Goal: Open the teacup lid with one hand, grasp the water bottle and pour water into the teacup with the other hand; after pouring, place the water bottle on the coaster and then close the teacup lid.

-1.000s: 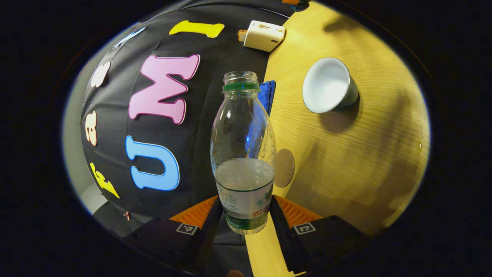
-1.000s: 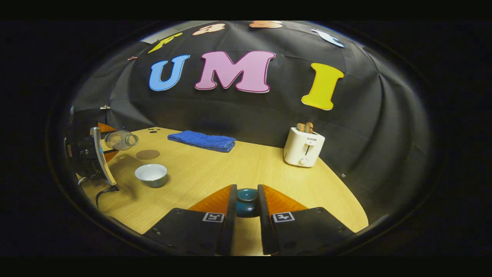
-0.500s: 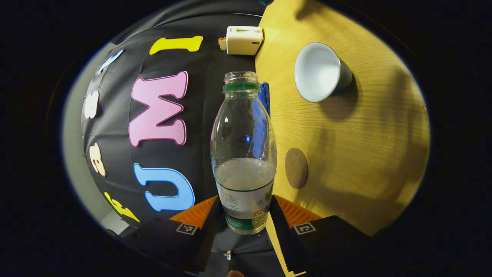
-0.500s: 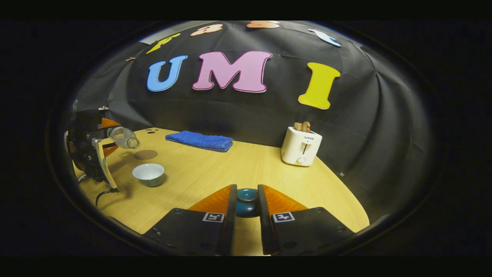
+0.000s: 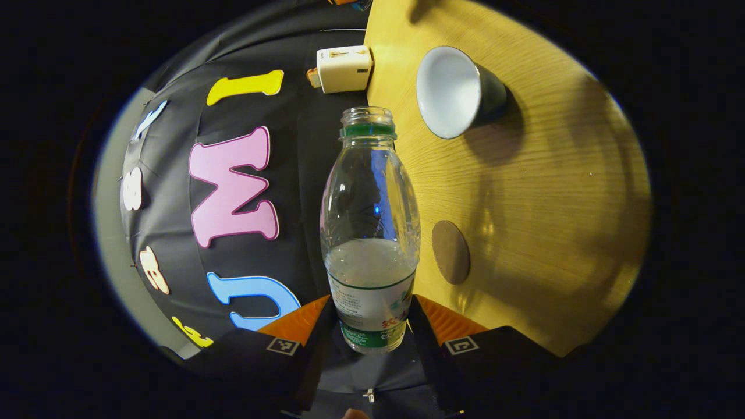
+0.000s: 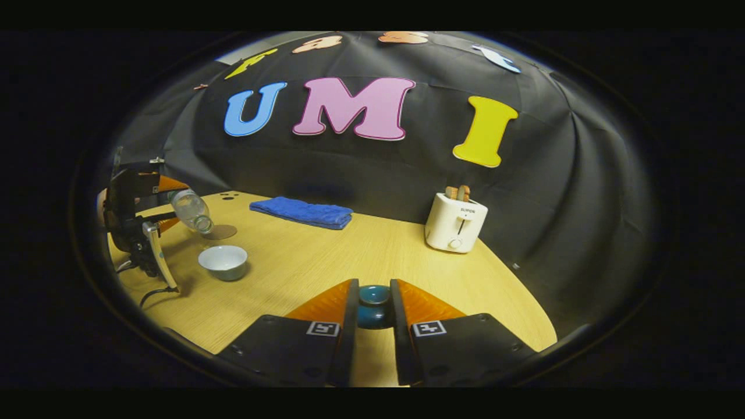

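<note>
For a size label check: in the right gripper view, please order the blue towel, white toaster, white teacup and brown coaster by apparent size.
1. folded blue towel
2. white toaster
3. white ceramic teacup
4. round brown coaster, partly hidden by the bottle

All stand at different distances, so true sizes stay uncertain.

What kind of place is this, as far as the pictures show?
Probably a staged recording booth set up as a kitchen table: a black cloth wall, a wooden table, and a toaster beside a folded blue towel.

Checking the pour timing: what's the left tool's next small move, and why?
Probably bring the mouth of the tilted water bottle over the teacup, then tip further. It still sits above and behind the open cup, and no water is flowing. The right tool holds the lid clear.
</note>
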The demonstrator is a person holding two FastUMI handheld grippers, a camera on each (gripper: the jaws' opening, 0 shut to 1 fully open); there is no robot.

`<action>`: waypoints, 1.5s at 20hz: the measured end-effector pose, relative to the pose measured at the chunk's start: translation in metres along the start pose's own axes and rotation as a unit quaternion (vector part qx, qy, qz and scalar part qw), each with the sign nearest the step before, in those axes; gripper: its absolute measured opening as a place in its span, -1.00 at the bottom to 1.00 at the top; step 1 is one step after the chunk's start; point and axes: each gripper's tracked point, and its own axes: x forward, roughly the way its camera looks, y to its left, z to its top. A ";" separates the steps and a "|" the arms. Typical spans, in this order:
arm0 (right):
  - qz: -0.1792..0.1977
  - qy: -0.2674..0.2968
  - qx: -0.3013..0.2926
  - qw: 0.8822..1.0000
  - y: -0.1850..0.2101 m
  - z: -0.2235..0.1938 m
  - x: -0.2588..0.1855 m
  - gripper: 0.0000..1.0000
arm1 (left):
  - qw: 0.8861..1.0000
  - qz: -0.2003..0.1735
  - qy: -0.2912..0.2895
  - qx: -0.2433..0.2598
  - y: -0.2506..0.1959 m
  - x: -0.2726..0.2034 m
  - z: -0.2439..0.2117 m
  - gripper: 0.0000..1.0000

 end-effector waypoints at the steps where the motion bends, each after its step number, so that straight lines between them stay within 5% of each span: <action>1: 0.000 0.000 -0.001 1.000 0.000 -0.001 0.000 -0.30 | 1.000 0.000 -0.002 0.005 0.000 0.002 0.000 0.51; 16: 0.006 -0.002 -0.005 1.000 0.002 -0.003 -0.003 -0.30 | 0.996 0.035 -0.027 0.074 0.017 0.010 0.004 0.50; 17: 0.005 -0.002 -0.005 1.000 0.002 -0.004 -0.004 -0.47 | 0.996 0.037 -0.028 0.076 0.017 0.011 0.004 0.50; 18: 0.005 -0.002 -0.004 1.000 0.002 -0.004 -0.004 -0.30 | 0.996 0.038 -0.029 0.077 0.018 0.011 0.004 0.50; 30: 0.001 -0.009 -0.004 1.000 -0.001 -0.002 -0.009 -0.39 | 0.990 0.067 -0.047 0.118 0.035 0.015 0.009 0.51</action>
